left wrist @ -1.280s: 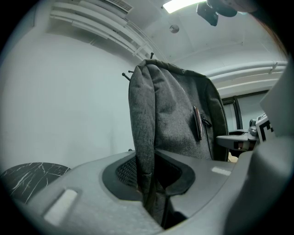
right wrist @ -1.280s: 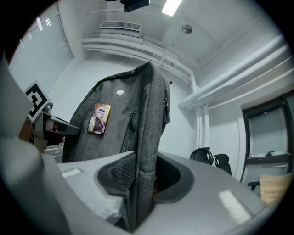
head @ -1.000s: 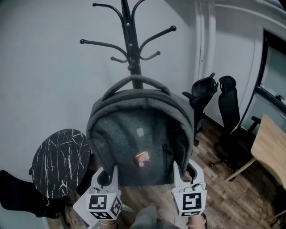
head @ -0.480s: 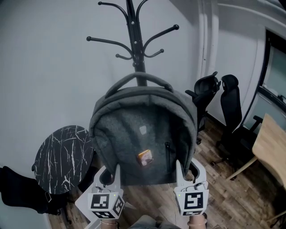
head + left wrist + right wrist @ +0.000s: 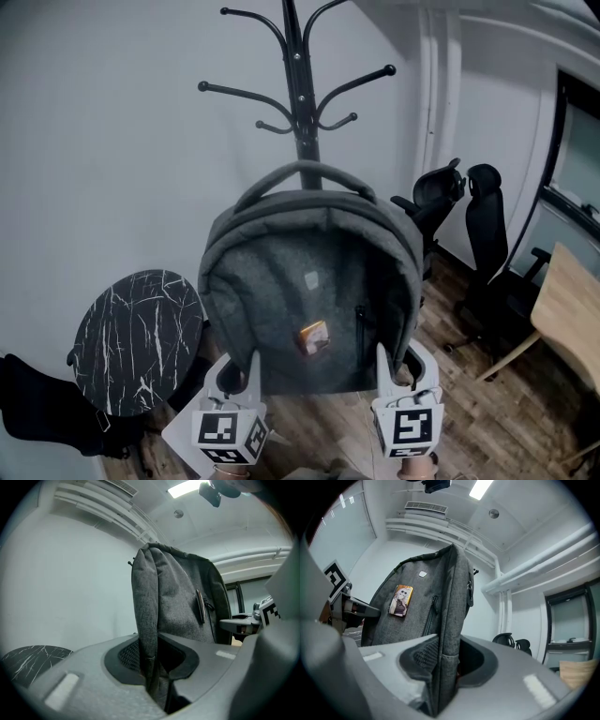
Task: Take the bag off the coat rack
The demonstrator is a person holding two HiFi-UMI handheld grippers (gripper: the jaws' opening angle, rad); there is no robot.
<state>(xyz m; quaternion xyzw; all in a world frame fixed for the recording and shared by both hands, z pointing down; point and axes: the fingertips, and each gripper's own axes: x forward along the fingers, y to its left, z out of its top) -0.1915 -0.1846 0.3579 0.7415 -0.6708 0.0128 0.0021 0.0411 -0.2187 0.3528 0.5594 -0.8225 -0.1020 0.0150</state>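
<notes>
The soft grey fabric backpack (image 5: 309,281) sits at the centre of the head view, raised in front of the black metal coat rack (image 5: 302,94), which stands at 12 o'clock behind it. The backpack's top carry loop (image 5: 305,169) crosses the pole well below the bare upper hooks, so it looks free of them, though that is a judgement.

The left gripper (image 5: 234,367) pinches the bag's lower side seam at 7 o'clock. Its jaws are closed on a fold of cloth, as the left gripper view (image 5: 152,667) shows. The right gripper (image 5: 401,361) clamps the opposite seam at 5 o'clock in the same way (image 5: 440,663).

The bag keeps its rounded shape and is probably padded and fairly light. Held by the bottom edges, however, the cloth may slip or sag. The carry loop or a thick seam is the firmer place to grip.
</notes>
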